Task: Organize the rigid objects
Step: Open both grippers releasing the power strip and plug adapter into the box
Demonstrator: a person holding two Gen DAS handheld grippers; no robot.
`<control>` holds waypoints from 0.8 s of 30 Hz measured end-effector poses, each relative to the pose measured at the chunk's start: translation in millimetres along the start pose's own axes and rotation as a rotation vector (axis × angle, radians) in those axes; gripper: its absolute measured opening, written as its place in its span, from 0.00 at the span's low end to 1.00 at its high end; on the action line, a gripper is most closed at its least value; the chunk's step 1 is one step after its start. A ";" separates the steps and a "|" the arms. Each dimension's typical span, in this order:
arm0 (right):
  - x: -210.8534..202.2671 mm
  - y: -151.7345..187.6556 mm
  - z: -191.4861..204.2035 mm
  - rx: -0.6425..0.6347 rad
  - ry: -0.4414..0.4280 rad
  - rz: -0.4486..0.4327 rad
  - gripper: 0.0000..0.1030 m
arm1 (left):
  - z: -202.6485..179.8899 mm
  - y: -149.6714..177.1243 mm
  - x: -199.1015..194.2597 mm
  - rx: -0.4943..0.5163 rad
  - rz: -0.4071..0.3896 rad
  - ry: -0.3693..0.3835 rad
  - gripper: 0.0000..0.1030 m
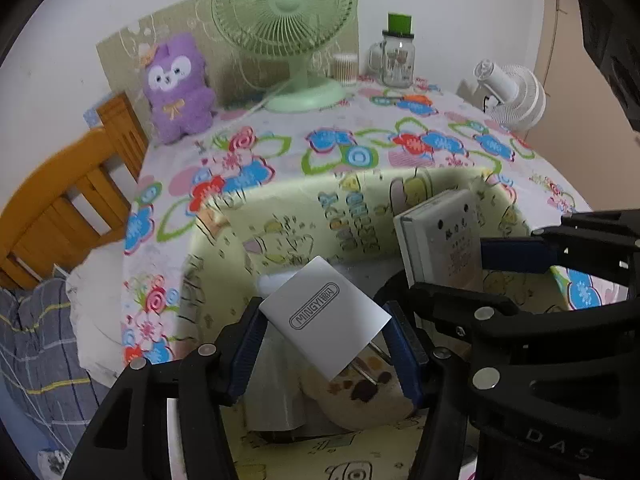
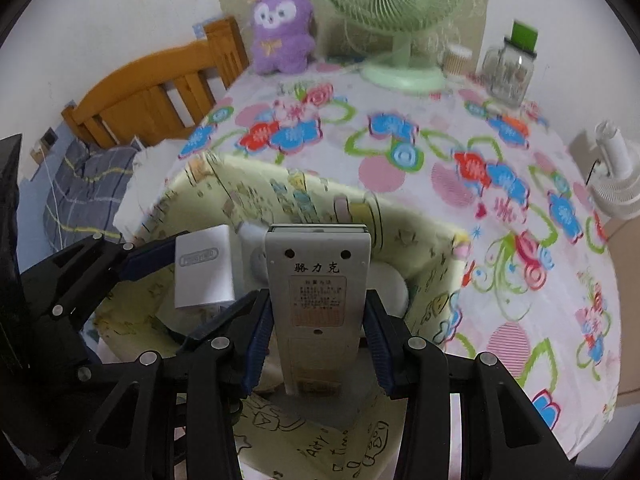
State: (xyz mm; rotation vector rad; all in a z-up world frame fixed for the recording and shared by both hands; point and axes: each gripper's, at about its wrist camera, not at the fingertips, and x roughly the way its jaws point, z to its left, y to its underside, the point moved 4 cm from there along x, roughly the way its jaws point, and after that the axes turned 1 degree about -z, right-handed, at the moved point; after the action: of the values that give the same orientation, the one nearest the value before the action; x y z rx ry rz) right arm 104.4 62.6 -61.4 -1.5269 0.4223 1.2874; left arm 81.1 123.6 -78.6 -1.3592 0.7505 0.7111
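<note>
My left gripper is shut on a white charger block marked MINGYI, gripped by its sides between the blue pads. My right gripper is shut on a grey handheld device, which stands upright with its printed back facing the camera. Both hang over the open top of a pale yellow cartoon-print fabric bin, side by side. The left wrist view shows the right gripper with the device on the right. The right wrist view shows the left gripper with the charger on the left. Inside the bin lie white rounded items and a spotted beige thing.
The bin sits on a table with a floral cloth. At the back stand a purple plush toy, a green desk fan, a swab tub and a glass jar with a green lid. A small white fan is at right, a wooden bed frame at left.
</note>
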 end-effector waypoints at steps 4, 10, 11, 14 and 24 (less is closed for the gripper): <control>3.4 2.7 -0.9 -0.001 0.017 -0.001 0.47 | -2.5 1.5 1.7 0.018 -0.011 -0.017 0.59; 2.9 2.1 -0.1 -0.010 0.031 -0.005 0.47 | -3.0 1.5 2.2 0.018 -0.015 -0.008 0.59; 2.2 1.6 0.0 -0.016 0.038 -0.004 0.47 | -2.9 1.6 1.1 0.015 -0.019 0.000 0.59; -5.9 -0.3 4.4 -0.058 0.069 -0.024 0.54 | -2.5 1.8 -2.3 0.003 -0.022 0.024 0.58; -29.0 -0.2 -0.4 -0.112 0.126 -0.113 0.80 | -10.2 3.2 -6.4 -0.043 -0.018 0.054 0.72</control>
State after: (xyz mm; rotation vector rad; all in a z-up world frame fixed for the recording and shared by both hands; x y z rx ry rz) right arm 94.3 52.6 -36.1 -1.7076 0.3433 1.1471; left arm 74.2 113.7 -75.9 -1.4272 0.7681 0.6819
